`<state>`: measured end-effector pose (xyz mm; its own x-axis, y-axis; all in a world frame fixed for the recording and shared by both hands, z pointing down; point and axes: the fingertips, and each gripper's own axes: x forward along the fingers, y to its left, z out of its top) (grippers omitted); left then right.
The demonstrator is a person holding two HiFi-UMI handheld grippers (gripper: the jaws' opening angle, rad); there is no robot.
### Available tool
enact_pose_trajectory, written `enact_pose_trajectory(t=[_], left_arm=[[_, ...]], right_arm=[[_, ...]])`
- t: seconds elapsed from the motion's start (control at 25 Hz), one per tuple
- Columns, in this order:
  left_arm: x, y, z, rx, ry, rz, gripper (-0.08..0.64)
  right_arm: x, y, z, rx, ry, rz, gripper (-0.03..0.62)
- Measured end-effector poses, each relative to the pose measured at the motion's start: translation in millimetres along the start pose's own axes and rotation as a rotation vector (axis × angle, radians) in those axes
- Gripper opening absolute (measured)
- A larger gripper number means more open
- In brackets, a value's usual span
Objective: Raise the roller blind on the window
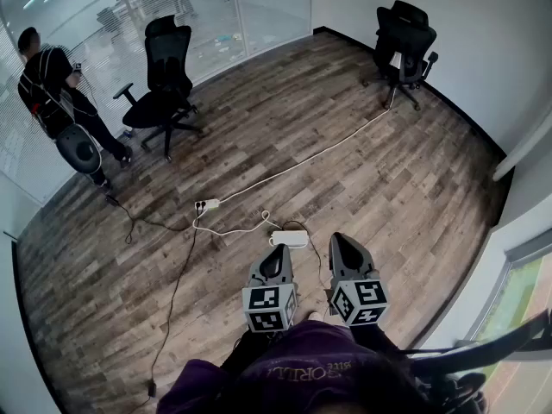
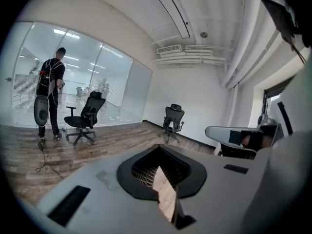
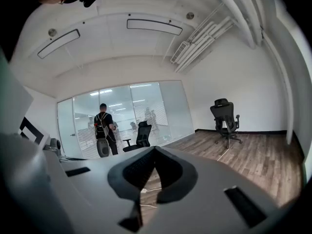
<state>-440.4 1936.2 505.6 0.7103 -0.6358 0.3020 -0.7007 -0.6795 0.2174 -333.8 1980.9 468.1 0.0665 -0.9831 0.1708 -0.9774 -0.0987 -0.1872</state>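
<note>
Both handheld grey two-jaw grippers are held out low, side by side, in front of the person, and point across the room. The left gripper (image 1: 274,264) has its jaws together at the tips with nothing between them. The right gripper (image 1: 345,250), just beside it, is closed and empty too. Each carries its cube with black-and-white square markers at the near end.

The tall window (image 1: 517,304) is at the near right, close to the person's right side, with green showing through the glass. A narrow grey band along its upper edge looks like the roller blind (image 1: 528,248). How far it hangs down cannot be told from here. Neither gripper touches it, and both are well apart from it.

On the brown wood-plank floor (image 1: 362,171), just beyond the grippers, lies a white rectangular box (image 1: 289,239). A white power strip (image 1: 207,204) lies a little farther left. A long white cable (image 1: 302,158) runs from the strip towards a black mesh office chair (image 1: 404,37) at the far right wall. A second black office chair (image 1: 164,76) stands at the far left beside a frosted glass partition (image 1: 216,11). A person in dark clothes (image 1: 56,93) stands near it, facing the glass.
</note>
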Motion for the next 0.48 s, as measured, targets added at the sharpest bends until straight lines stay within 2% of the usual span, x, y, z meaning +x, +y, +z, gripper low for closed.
enact_pose_trajectory(t=[0.48], left_arm=[[-7.0, 4.2, -3.5, 0.001, 0.009, 0.008, 0.0]], right_arm=[[-1.9, 6.5, -5.9, 0.01, 0.016, 0.002, -0.002]])
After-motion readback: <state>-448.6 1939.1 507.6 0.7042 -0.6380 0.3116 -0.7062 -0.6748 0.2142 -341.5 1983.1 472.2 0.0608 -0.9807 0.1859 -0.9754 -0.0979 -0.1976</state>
